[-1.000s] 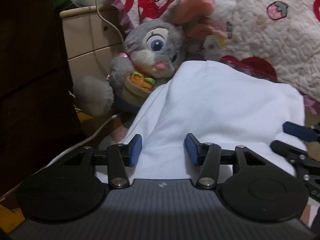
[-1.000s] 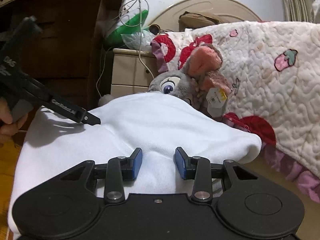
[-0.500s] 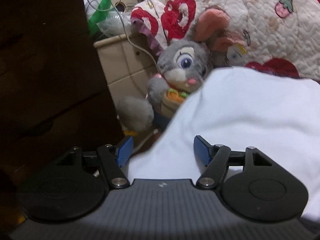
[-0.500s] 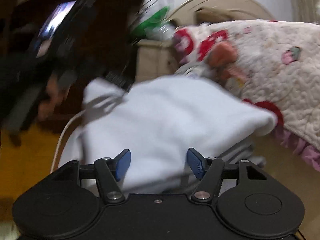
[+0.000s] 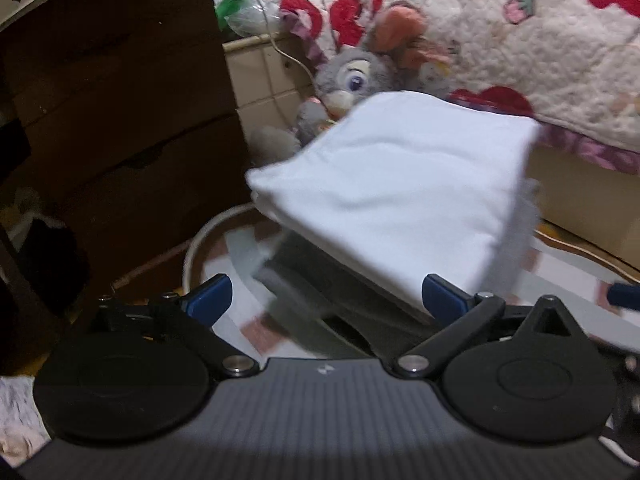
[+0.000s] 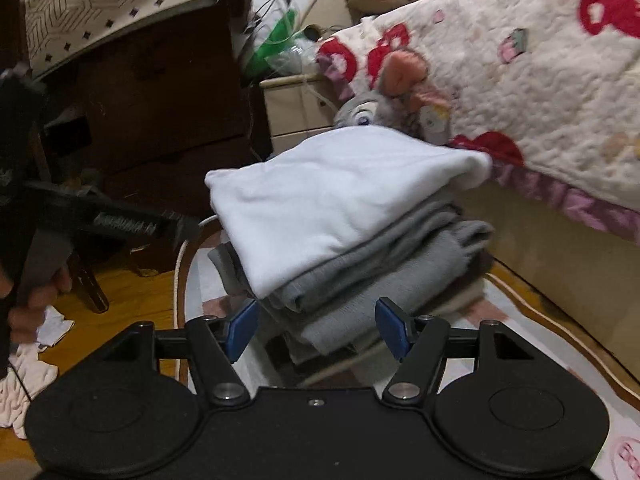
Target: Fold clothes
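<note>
Your left claw (image 5: 326,298) is opening, nothing between its pads; the right claw (image 6: 318,328) stands apart, empty. The white top (image 6: 328,200) hides most of the plush rabbit (image 6: 394,96).

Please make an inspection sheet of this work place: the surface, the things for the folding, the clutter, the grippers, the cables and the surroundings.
Surface: patterned mat on a wood floor.
Job's things: white garment, folded, on top of a stack of grey clothes.
Clutter: plush rabbit behind the stack; pale cloth on the floor, left.
Grippers: left gripper empty, jaws opening; right gripper open, empty, near the stack but not touching it.
Cables: white cord curving on the floor; thin wire over the nightstand.
Surroundings: bed with a strawberry quilt, right; dark wooden cabinet, left.
</note>
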Motion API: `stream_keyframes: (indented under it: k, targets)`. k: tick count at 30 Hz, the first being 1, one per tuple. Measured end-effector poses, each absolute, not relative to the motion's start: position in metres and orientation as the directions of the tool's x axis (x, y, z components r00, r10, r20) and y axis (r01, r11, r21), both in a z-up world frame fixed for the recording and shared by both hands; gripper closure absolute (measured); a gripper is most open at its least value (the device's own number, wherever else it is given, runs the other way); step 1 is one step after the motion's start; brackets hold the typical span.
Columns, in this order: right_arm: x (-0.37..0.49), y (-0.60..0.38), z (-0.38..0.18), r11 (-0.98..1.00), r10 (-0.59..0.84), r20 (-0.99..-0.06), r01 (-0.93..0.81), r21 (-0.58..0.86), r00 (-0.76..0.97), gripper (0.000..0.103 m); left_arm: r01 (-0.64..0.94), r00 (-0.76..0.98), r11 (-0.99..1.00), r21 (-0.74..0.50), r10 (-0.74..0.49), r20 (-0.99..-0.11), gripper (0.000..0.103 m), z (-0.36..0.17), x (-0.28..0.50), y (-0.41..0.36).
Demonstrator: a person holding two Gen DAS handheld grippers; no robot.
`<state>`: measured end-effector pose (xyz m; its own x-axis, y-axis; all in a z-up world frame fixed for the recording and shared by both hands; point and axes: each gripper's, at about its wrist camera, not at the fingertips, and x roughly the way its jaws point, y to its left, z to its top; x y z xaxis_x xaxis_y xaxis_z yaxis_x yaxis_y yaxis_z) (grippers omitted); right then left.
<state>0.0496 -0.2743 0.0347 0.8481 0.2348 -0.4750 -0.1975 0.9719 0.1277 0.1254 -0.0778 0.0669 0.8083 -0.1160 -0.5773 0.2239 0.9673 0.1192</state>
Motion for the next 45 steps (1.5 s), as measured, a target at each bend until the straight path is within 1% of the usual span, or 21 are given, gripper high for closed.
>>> stream_keyframes:
  k: [3,5,8,15,18,21,25,28,30,31,35,45]
  targets:
    - [0.028,-0.284,0.043,0.979,0.202,-0.496,-0.162,0.122,0.845,0.033,0.269,0.779,0.961,0.058,-0.181,-0.6,0.0,0.073,0.1,-0.081]
    - [0.015,-0.291,0.044,0.98,0.192,-0.518,-0.135,0.146,0.834,0.032,0.312,0.732,0.95,0.018,-0.228,-0.642,0.0,0.076,0.087,-0.085]
    - [0.0,-0.3,0.043,0.977,0.186,-0.551,-0.095,0.188,0.814,0.032,0.342,0.686,0.94,-0.003,-0.251,-0.683,0.0,0.073,0.066,-0.091]
    - [-0.039,-0.306,0.046,0.981,0.148,-0.559,-0.05,0.187,0.816,0.032,0.306,0.684,0.949,-0.082,-0.279,-0.674,0.0,0.066,0.025,-0.088]
    - [-0.047,-0.301,0.046,0.988,0.144,-0.567,-0.084,0.132,0.811,0.032,0.308,0.692,0.949,-0.068,-0.273,-0.669,0.0,0.057,0.014,-0.084]
    - [-0.047,-0.293,0.047,0.995,0.103,-0.572,-0.092,0.047,0.814,0.032,0.287,0.675,0.957,-0.04,-0.231,-0.701,0.0,0.044,0.012,-0.08]
    - [-0.048,-0.295,0.052,0.993,0.113,-0.571,-0.083,0.078,0.813,0.032,0.254,0.667,0.967,-0.026,-0.195,-0.719,0.0,0.034,0.014,-0.074]
    - [-0.05,-0.293,0.054,0.996,0.092,-0.562,-0.072,0.058,0.822,0.031,0.262,0.676,0.965,0.002,-0.182,-0.714,0.0,0.034,0.013,-0.074]
    - [-0.052,-0.292,0.056,0.997,0.078,-0.555,-0.064,0.044,0.828,0.025,0.272,0.679,0.962,0.0,-0.192,-0.709,0.0,0.036,0.011,-0.074]
    - [-0.053,-0.291,0.056,0.998,0.069,-0.553,-0.058,0.037,0.83,0.017,0.276,0.681,0.961,0.0,-0.195,-0.706,0.0,0.036,0.009,-0.075]
    - [-0.052,-0.289,0.052,0.999,0.039,-0.561,-0.043,0.005,0.827,0.017,0.299,0.683,0.954,0.019,-0.2,-0.703,0.0,0.036,0.005,-0.082]
    - [-0.054,-0.29,0.045,0.999,0.041,-0.577,-0.036,0.02,0.815,0.017,0.32,0.698,0.947,0.031,-0.214,-0.683,0.0,0.045,-0.006,-0.086]
